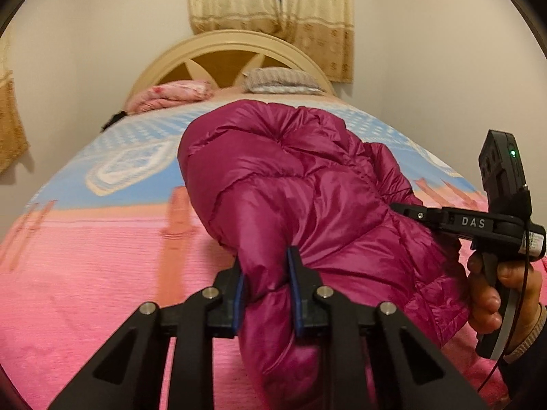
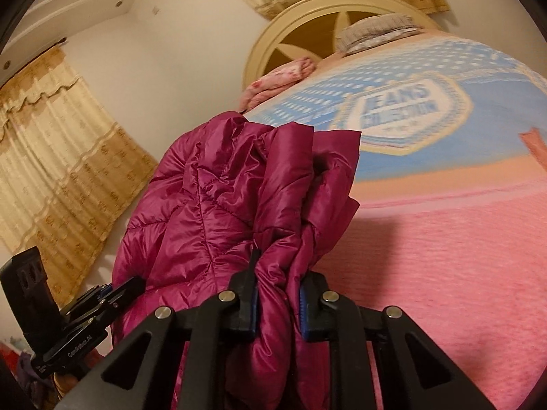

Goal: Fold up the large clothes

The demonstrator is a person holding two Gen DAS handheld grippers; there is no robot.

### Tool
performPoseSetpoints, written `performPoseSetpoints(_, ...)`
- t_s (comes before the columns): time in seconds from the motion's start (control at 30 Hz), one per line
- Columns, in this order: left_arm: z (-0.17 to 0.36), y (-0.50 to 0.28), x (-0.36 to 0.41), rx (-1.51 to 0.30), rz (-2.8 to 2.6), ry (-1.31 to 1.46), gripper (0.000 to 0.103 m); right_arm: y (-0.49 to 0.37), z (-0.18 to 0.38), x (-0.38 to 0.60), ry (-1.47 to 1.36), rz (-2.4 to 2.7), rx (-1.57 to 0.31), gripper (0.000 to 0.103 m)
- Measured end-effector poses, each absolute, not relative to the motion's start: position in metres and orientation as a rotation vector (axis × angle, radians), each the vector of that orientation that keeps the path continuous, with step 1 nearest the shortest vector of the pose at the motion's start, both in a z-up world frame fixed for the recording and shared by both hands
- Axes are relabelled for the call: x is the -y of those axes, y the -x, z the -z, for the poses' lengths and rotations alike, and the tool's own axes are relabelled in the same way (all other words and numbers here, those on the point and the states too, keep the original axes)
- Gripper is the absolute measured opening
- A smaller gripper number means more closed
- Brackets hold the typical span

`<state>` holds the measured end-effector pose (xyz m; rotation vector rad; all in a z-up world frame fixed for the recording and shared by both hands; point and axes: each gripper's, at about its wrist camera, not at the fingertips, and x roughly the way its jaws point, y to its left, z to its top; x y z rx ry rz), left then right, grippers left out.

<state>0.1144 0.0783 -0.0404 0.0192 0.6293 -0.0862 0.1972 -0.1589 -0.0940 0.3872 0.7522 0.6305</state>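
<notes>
The jacket [image 1: 290,184] is a magenta quilted down garment with a glossy shell and stitched seams running in diagonal lines across its puffy panels. It is bunched and partly lifted off the bed [image 1: 85,273], gathered at two spots near the foot edge, with the fabric pinched into tight folds there. From those spots it stretches toward the headboard end, its far part rounded and puffed over the blue area of the cover. In the right wrist view the jacket [image 2: 218,205] hangs in several layered flaps, its upper edges standing in uneven points, near the bed's left side.
</notes>
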Motion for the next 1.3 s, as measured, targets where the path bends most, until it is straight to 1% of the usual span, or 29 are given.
performPoseSetpoints(0.3, 0.046, -0.104, -0.137, -0.627, -0.02, 0.024, 0.022, -0.207, 0.089, 0.08, -0.332, -0.74, -0.778, 0.017)
performPoseSetpoints(0.63, 0.059, -0.099, -0.17, -0.642, -0.099, 0.064, 0.022, -0.217, 0.091, 0.018, -0.278, -0.809, -0.808, 0.017)
performPoseSetpoints(1.3, 0.095, -0.1, -0.193, -0.714, -0.146, 0.079, 0.023, -0.236, 0.122, -0.021, -0.23, -0.807, -0.881, 0.017)
